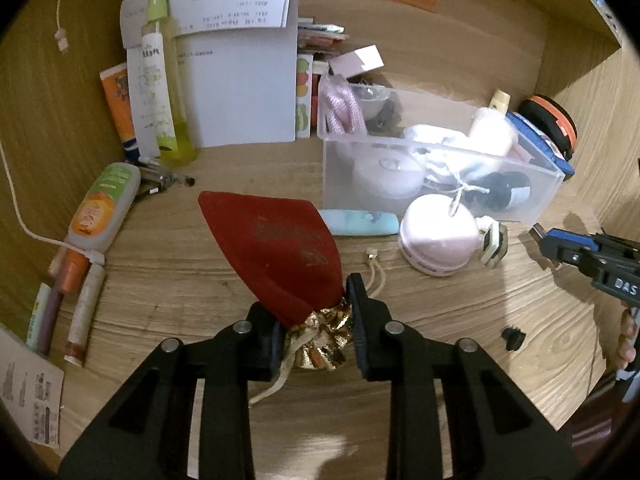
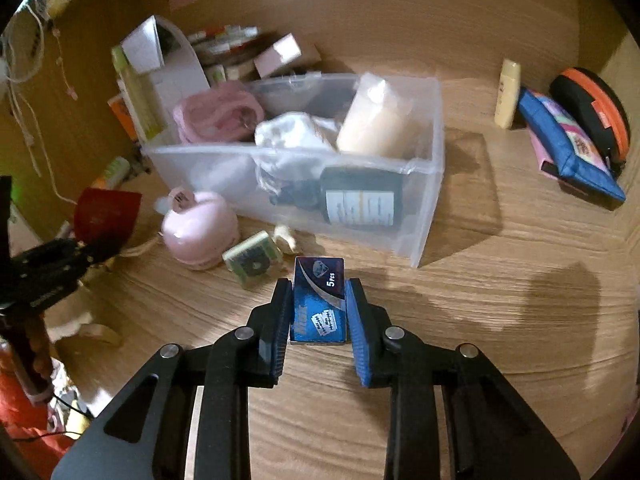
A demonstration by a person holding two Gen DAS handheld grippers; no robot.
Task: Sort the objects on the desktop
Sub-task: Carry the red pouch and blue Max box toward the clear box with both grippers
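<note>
Pinching the gathered neck of a red pouch (image 1: 276,256), the left gripper (image 1: 316,328) has its jaws narrowed on the gold lining and cord at the pouch mouth. Pouch body fans away from the jaws toward the clear bin (image 1: 440,172), over the wooden desk (image 1: 440,312). A pale blue case (image 1: 360,222) lies just behind the pouch; a pink round case (image 1: 438,240) sits near the bin's front wall.

Right gripper (image 2: 319,312): jaws drawn close on a small blue blade box (image 2: 319,304), both pads against its long sides. Whether the box is clear of the desk, cannot tell. Box is in front of the bin, just right of a small green-edged item (image 2: 252,260).

Bin holds pink cord (image 2: 218,114), white cloth (image 2: 292,136), a cream cylinder (image 2: 376,116) and a dark bottle (image 2: 360,196).

Left side of the desk: green spray bottle (image 1: 160,80) standing against papers (image 1: 244,92), orange tube (image 1: 118,108), orange-label bottle (image 1: 104,208) lying flat. Far right: blue pouch (image 2: 568,148), orange-rimmed round case (image 2: 592,112).
</note>
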